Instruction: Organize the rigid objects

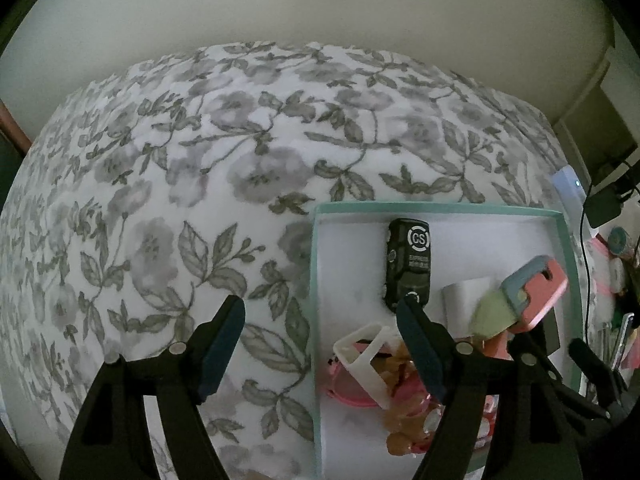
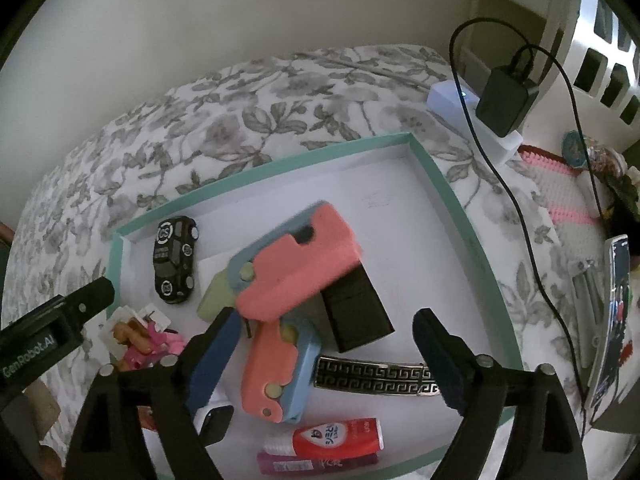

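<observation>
Right gripper (image 2: 324, 352): your jaws stand wide above the tray, with nothing pressed between the pads; the pink and blue toy lies under and between them, apparently set free. Left gripper (image 1: 320, 344): your jaws are also spread and empty, one finger over the bedspread, the other over the tray's left part.

Bedspread (image 1: 200, 160): floral cloth carrying everything; left of the tray it offers the widest open room for moving.

Tray (image 2: 452, 196): teal-rimmed and white-floored, serving as the collecting place. Its low rim is the edge to clear on entry. The far right corner of the floor is bare, so the next item would fit best there.

Pink toy (image 2: 304, 264): foam-like, in two hinged pieces, leaning across the dark box (image 2: 356, 312), hence tilted, not flat.

Car (image 2: 174, 260): black, parked near the tray's far left corner, well apart from the toy.

Buckle (image 2: 372, 376): patterned metal bar, flat, just beside the toy's lower piece.

Tubes (image 2: 336, 440): red and pink, lying along the near rim.

Doll (image 2: 140, 340): small, pink, near the left rim; its details are too blurred to read.
</observation>
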`<state>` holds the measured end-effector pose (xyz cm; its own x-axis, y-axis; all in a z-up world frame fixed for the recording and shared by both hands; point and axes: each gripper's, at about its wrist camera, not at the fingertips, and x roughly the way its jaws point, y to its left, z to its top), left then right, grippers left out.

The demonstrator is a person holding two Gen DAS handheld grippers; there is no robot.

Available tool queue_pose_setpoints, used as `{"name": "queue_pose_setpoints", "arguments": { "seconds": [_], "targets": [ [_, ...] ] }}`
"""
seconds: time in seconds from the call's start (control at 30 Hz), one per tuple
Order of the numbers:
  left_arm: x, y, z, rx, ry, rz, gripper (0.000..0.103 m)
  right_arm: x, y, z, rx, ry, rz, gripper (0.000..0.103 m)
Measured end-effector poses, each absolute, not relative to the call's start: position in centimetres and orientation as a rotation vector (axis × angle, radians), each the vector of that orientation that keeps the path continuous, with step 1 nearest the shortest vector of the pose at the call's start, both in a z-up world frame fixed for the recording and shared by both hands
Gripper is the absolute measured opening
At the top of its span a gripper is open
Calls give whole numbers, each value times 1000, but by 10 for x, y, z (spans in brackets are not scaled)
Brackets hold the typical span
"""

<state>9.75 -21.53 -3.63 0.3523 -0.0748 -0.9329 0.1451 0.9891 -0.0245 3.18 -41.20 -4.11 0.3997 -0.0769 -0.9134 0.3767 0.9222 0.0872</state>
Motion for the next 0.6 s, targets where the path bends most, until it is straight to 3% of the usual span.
{"name": "queue_pose_setpoints", "arguments": {
  "seconds": [0.07, 0.1, 0.6],
  "targets": [
    [98, -213, -37, 65, 1198, -132, 89, 32, -413, -41, 305, 1122, -297, 102],
    [98, -212, -37, 65, 1195, -127, 102, 32, -414, -41, 309, 1120, -298, 103],
    [102, -201, -35, 44, 1165, -97, 103, 30, -418, -40, 350, 1098, -300, 103]
  ]
}}
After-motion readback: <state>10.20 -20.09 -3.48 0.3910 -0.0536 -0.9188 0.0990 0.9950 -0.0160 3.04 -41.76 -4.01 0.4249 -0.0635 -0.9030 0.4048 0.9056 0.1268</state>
